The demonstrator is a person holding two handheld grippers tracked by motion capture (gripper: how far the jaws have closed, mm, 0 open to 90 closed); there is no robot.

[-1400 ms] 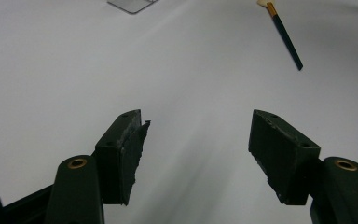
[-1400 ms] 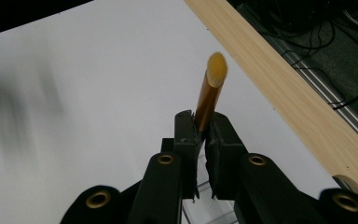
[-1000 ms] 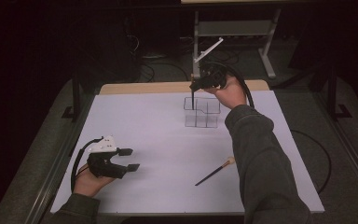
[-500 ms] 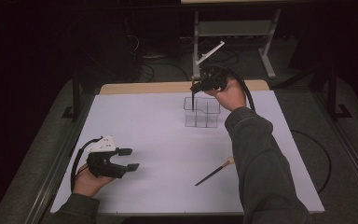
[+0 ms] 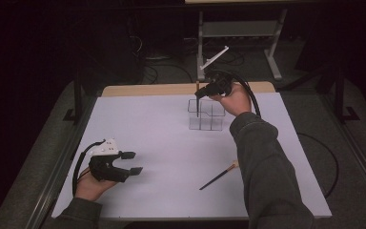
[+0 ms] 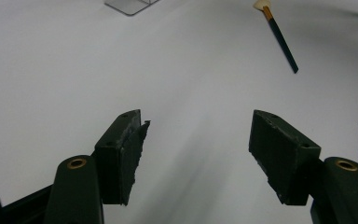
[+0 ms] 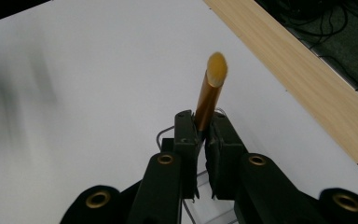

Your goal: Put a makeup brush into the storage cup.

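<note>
A second brush [image 5: 219, 175] lies apart from the clear organizer [image 5: 206, 115].

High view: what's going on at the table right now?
A person works with a gripper in each hand. The right gripper is shut on a brush and holds it upright over the clear compartment organiser, handle end down into it. The left gripper rests open near the table's front left, holding nothing. A second brush lies loose on the white surface.
</note>
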